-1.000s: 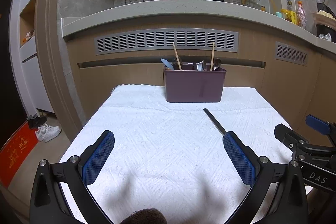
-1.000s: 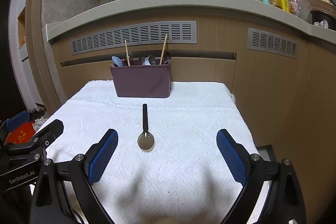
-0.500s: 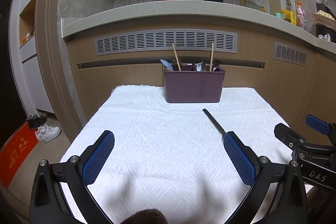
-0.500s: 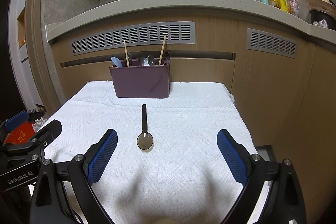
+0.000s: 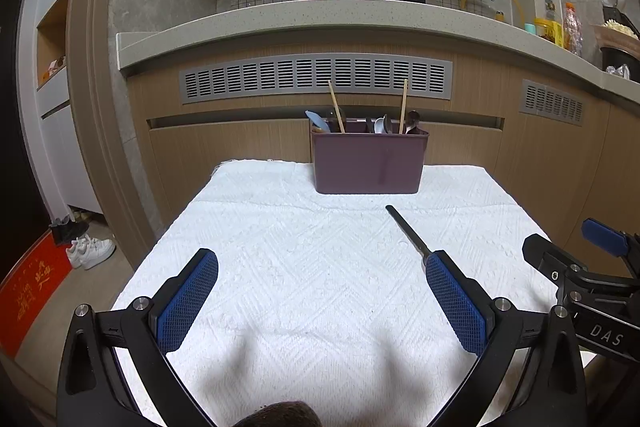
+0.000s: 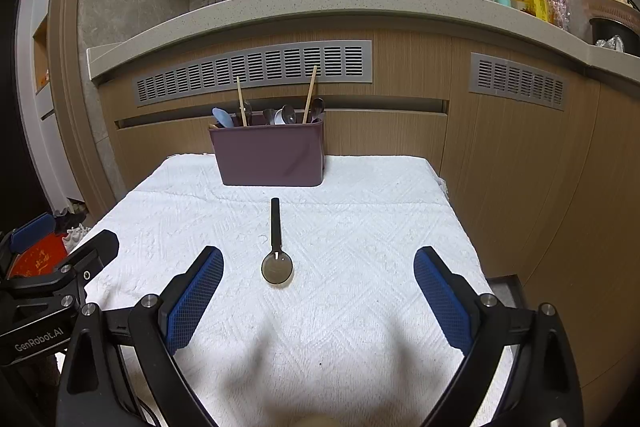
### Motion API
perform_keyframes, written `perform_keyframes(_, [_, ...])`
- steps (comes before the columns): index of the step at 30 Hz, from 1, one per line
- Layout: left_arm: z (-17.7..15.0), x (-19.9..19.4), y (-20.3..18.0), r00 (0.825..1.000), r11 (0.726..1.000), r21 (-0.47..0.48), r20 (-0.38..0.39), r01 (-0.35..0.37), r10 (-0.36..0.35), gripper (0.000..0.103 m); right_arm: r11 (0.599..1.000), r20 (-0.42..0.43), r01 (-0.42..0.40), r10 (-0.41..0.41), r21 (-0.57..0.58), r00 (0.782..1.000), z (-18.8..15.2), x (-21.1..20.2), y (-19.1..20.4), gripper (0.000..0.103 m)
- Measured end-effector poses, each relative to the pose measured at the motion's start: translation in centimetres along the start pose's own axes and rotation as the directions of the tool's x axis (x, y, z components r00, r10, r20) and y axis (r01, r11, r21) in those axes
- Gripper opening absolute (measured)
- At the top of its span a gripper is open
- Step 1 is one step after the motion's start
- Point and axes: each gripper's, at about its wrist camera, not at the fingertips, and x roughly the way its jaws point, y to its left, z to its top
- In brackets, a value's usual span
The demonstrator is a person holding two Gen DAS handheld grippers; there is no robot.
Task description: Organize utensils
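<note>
Hovering spread over the spoon (image 6: pixel 276 251), right tool (image 6: pixel 318 273).

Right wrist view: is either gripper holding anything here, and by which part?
Nothing is held. The right gripper and left gripper are both open; the black-handled spoon lies untouched on the white textured cloth.

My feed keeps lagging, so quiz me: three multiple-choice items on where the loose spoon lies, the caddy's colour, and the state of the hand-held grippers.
1. The black spoon lies:
A. in the caddy
B. on the white cloth, in front of the caddy
C. in a gripper

2. The utensil caddy is:
A. purple
B. green
C. white

3. The right hand-held gripper and left hand-held gripper are:
A. both shut
B. both open, empty
C. one holding chopsticks

Answers: B, bowl toward the camera, handle toward the caddy; A, dark purple walls; B, blue pads spread wide apart.
</note>
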Motion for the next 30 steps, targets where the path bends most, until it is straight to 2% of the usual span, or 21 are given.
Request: perform_keyframes(30, [-0.50, 0.04, -0.24, 1.000, 1.000, -0.006, -0.005, -0.005, 0.005, 0.103, 1.000, -0.008, -0.009, 0.009, 0.006, 1.000, -0.10, 0.19, -0.02, 0.095])
